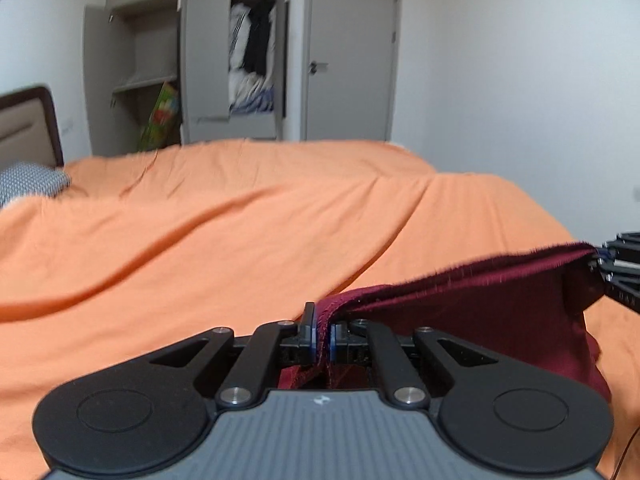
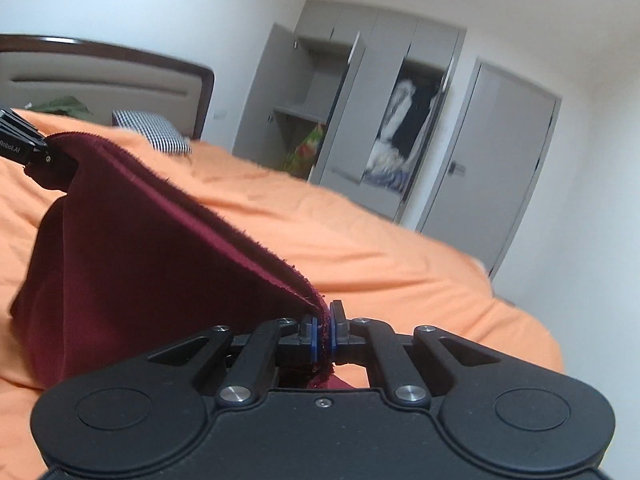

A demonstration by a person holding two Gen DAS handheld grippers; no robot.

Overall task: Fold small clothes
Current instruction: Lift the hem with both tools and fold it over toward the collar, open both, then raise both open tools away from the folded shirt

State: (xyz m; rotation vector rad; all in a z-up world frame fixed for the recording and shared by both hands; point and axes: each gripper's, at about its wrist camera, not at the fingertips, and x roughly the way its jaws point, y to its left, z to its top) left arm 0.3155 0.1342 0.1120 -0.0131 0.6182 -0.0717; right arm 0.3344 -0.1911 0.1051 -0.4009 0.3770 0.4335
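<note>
My left gripper (image 1: 322, 336) is clenched on one end of the maroon garment (image 1: 480, 304), the cloth bunched between the blue pads with a tail hanging below the jaws. My right gripper (image 2: 323, 334) is likewise clenched on the other end of the same hem. The fuzzy edge runs taut between the two claws; the body of the garment hangs beneath it toward the orange bedspread (image 1: 200, 240), and I cannot tell whether its lower edge touches the cover. I judge this to be the carry-and-lay stage of a fold. To do it well: keep both grips level so the hem stays straight, hold the tension even so neither corner slips from the pads, let the hanging edge meet the bedspread first, then lay the held edge over it in one sweep. Risk, as I see it: slack on one side would skew the fold. Further out, a patterned pillow (image 2: 154, 130) lies by the headboard (image 2: 120, 76); the wardrobe (image 1: 180, 68) stands open beyond the bed.
</note>
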